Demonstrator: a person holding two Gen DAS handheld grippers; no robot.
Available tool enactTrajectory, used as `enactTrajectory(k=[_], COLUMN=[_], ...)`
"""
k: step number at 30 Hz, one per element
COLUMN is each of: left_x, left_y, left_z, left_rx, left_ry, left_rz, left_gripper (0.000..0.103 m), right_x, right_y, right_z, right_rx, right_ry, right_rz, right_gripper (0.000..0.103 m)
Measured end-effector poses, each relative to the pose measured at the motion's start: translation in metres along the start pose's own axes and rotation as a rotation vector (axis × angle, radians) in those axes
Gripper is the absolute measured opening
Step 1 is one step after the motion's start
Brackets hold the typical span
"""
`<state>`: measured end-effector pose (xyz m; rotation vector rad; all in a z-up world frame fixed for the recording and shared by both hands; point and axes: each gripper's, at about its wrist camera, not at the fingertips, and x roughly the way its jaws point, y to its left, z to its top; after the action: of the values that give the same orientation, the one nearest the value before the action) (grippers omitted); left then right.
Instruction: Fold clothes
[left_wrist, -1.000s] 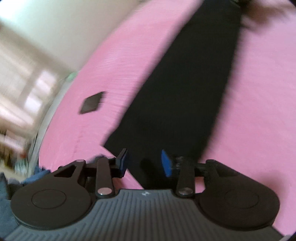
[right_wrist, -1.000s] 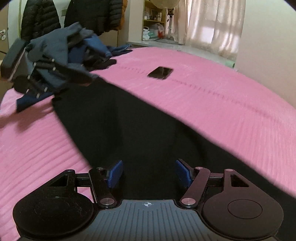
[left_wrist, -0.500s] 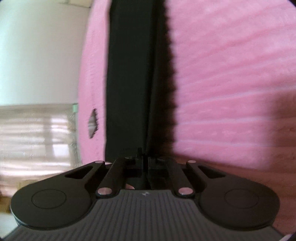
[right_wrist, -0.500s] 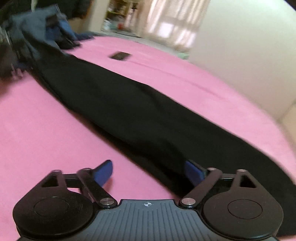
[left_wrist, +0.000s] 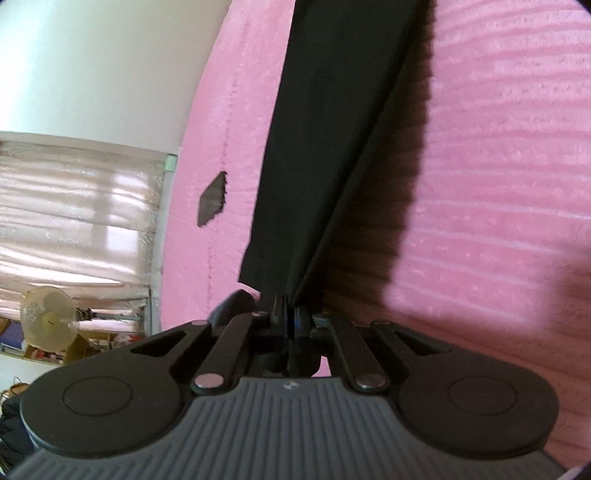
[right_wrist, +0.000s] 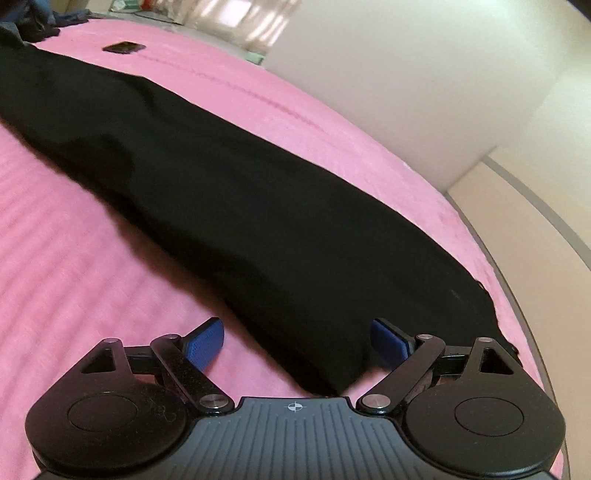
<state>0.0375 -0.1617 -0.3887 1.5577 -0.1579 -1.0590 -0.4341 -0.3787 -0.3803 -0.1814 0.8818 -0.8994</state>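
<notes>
A long black garment (right_wrist: 229, 192) lies stretched across the pink bedspread (right_wrist: 74, 258). My left gripper (left_wrist: 290, 317) is shut on one end of that black garment (left_wrist: 325, 147), which rises taut from the blue pads and casts a shadow on the pink bedspread (left_wrist: 498, 184). In the right wrist view, my right gripper (right_wrist: 297, 341) is open. Its blue pads (right_wrist: 205, 341) straddle the garment's near end just above the bed, the left pad over pink cover, the right over black cloth.
A small dark flat object (left_wrist: 212, 201) lies on the bed beside the garment, also far off in the right wrist view (right_wrist: 123, 47). Dark clothes (right_wrist: 29, 26) pile at the far left. A white wall (right_wrist: 406, 74) and curtained window (left_wrist: 74, 221) border the bed.
My left gripper closed on the garment's end and lifted and rolled it, pulling the cloth taut. My right gripper travelled along the garment to its other end, staying open.
</notes>
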Motion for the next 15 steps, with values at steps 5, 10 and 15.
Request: enactTrajectory(k=[5, 10, 15], left_x=[0.001, 0.01, 0.0], left_y=[0.004, 0.001, -0.005], left_z=[0.002, 0.003, 0.002], left_rx=[-0.018, -0.03, -0.031], left_ry=[0.017, 0.031, 0.015], left_rz=[0.0, 0.003, 0.046], left_gripper=[0.002, 0.003, 0.002], right_x=[-0.006, -0.04, -0.068], right_y=[-0.028, 0.023, 0.099], right_z=[-0.003, 0.034, 0.085], right_rx=[0.103, 0.032, -0.096], right_ry=[0.049, -0.075, -0.227], right_rz=[-0.029, 0.186, 0.446], right_gripper=[0.089, 0.089, 0.089])
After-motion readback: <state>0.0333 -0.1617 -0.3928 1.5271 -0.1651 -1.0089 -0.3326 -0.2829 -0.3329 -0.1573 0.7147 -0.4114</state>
